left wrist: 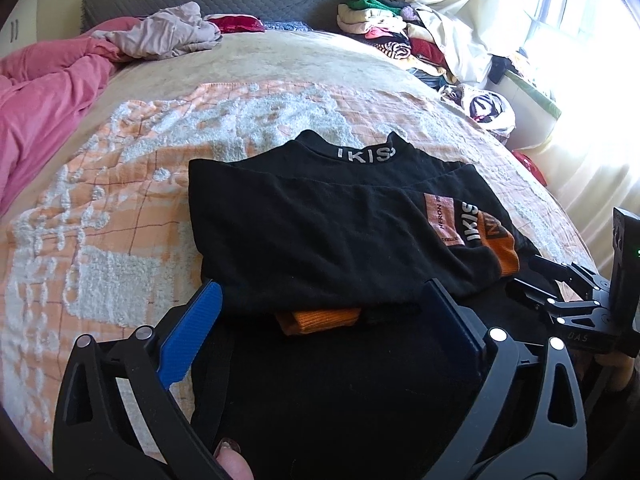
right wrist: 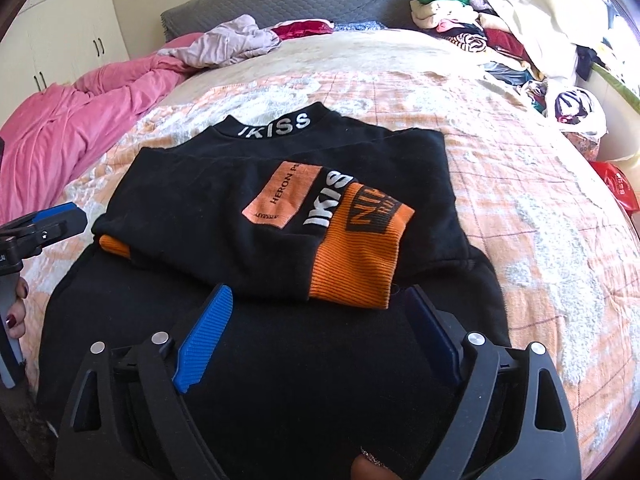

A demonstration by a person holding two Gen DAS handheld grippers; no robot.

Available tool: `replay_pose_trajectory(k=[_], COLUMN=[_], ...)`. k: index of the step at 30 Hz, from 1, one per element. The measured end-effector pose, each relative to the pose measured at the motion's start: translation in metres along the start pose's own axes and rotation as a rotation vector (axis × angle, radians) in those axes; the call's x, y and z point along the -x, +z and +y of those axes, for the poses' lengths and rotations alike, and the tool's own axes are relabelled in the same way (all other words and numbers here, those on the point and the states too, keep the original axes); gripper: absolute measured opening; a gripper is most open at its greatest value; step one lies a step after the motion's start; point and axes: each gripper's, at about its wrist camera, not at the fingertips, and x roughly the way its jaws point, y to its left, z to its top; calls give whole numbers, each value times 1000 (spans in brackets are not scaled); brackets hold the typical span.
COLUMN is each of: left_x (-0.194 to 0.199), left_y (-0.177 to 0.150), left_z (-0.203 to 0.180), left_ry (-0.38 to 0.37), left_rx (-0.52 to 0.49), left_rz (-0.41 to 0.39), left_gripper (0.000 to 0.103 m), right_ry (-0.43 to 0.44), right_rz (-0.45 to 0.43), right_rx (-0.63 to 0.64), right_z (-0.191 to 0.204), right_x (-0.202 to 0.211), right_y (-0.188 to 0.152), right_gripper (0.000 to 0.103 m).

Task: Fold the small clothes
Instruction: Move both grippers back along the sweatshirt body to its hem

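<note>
1. I am viewing the black top [right wrist: 248, 184], lying on the bedspread [right wrist: 500, 184] with its collar pointing away from me; both sleeves are folded across the chest, orange cuffs [right wrist: 360, 256] showing.
2. I am holding the left gripper [left wrist: 320, 320] with its jaws spread wide and nothing between the pads, just above the near part of the top.
3. I am holding the right gripper [right wrist: 320, 332] likewise agape and empty, beside the right cuff.
4. I am judging the sleeve folds done; the bottom-to-collar fold seems left, as does the pile [right wrist: 480, 28] of loose clothes.
5. The hem is lying hidden under both grippers, and black-on-black layers are proving hard to separate.
</note>
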Motion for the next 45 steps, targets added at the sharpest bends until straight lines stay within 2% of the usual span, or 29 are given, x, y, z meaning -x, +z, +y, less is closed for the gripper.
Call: replay_pose_trajectory(k=[1,2,9,19,26,36,45], left_x=[3,5,20,45,51,56,68], left_y=[1,1,3,0,-6,-35,-75], left_z=[0,-1,-2,1,6,23,28], left_ry=[6,9,14,63,87,89,152], left_rx=[-1,0,19,13,27,102,128], left_rz=[-7,-10,-39,-83,-87,-54,-40], left_gripper=[93,93,94,94,94,94,94], right_ry=[-4,-10,-27,-19,-30,-49,-70], right_rz=[-5,-13,-39,-67,-67,-54,-47], right_rx=[-5,-6,-5,-4,0,-7,-41], right_z=[-1,-1,1,5,7,0,-18], right_x=[2,4,19,43,57,72,82], right_y=[0,0,-2,-5,-11,-30,-47], right_gripper=[95,96,96,97,97,97,97])
